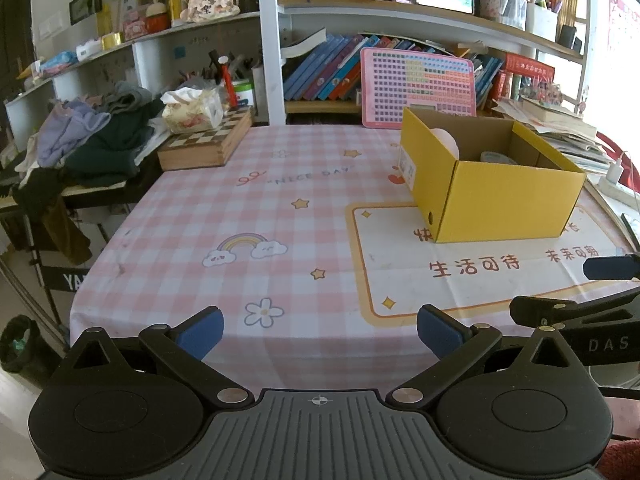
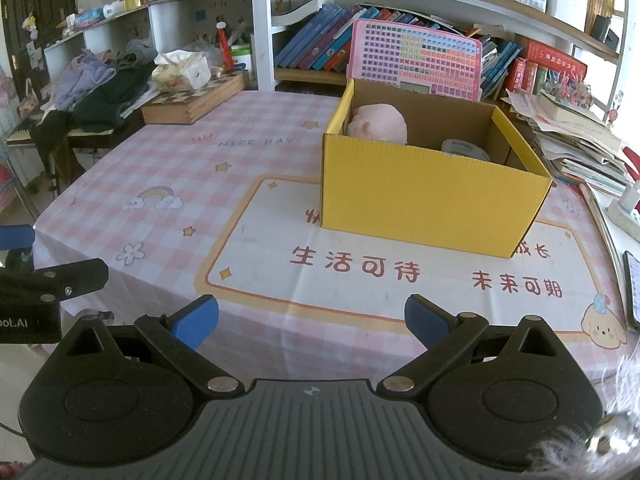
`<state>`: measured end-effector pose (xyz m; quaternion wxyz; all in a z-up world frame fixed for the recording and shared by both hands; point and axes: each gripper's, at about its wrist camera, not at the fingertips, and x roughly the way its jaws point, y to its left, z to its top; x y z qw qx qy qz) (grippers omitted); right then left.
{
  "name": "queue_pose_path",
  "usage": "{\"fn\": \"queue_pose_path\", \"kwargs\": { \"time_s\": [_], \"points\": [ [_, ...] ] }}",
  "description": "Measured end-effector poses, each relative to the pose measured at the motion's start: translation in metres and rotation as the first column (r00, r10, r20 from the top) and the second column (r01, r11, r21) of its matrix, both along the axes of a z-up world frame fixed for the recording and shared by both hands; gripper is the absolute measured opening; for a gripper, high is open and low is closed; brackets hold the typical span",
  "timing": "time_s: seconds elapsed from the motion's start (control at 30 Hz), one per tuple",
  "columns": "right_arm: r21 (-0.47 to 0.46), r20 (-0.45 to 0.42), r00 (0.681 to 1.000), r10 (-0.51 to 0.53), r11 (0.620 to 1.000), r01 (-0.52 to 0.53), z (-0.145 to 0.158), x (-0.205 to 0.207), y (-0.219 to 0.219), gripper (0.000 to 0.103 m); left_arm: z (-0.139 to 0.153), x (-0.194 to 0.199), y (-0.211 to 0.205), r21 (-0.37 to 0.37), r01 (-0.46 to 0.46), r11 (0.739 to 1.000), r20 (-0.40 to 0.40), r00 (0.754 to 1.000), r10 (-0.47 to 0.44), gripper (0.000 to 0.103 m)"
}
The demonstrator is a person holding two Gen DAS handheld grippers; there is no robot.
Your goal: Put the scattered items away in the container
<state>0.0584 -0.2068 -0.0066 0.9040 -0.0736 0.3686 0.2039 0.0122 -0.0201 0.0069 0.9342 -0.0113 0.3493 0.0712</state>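
A yellow cardboard box (image 1: pixel 500 196) (image 2: pixel 428 196) stands open on the pink checked tablecloth. Inside it lie a pink plush toy (image 2: pixel 378 124) (image 1: pixel 446 140) at the left and a grey tape roll (image 2: pixel 466 149) (image 1: pixel 496 157) at the right. My left gripper (image 1: pixel 318 330) is open and empty, held near the table's front edge, left of the box. My right gripper (image 2: pixel 312 320) is open and empty, in front of the box. The right gripper also shows at the right edge of the left wrist view (image 1: pixel 592 300).
A wooden chess box (image 1: pixel 206 140) with a tissue pack (image 1: pixel 192 108) sits at the back left, beside a pile of clothes (image 1: pixel 92 140). A pink keyboard toy (image 1: pixel 418 84) leans behind the box. Stacked papers (image 2: pixel 576 140) and a phone (image 2: pixel 632 292) lie at the right.
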Motion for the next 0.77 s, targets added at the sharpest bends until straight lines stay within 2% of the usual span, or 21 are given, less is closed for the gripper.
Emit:
{"fn": "queue_pose_path", "kwargs": {
  "time_s": [0.57,0.77],
  "points": [
    [0.002,-0.001,1.000,0.007,1.000,-0.007,0.0014,-0.0006,0.0001,0.101,0.0040,-0.0027,-0.0068,-0.001,0.037,0.999,0.020,0.999,-0.037,0.103],
    [0.002,0.000,1.000,0.006,1.000,-0.006,0.0017,-0.0001,0.0001,0.101,0.0025,-0.0003,-0.0039,-0.008,0.023,1.000,0.013,1.000,-0.023,0.103]
  ]
}}
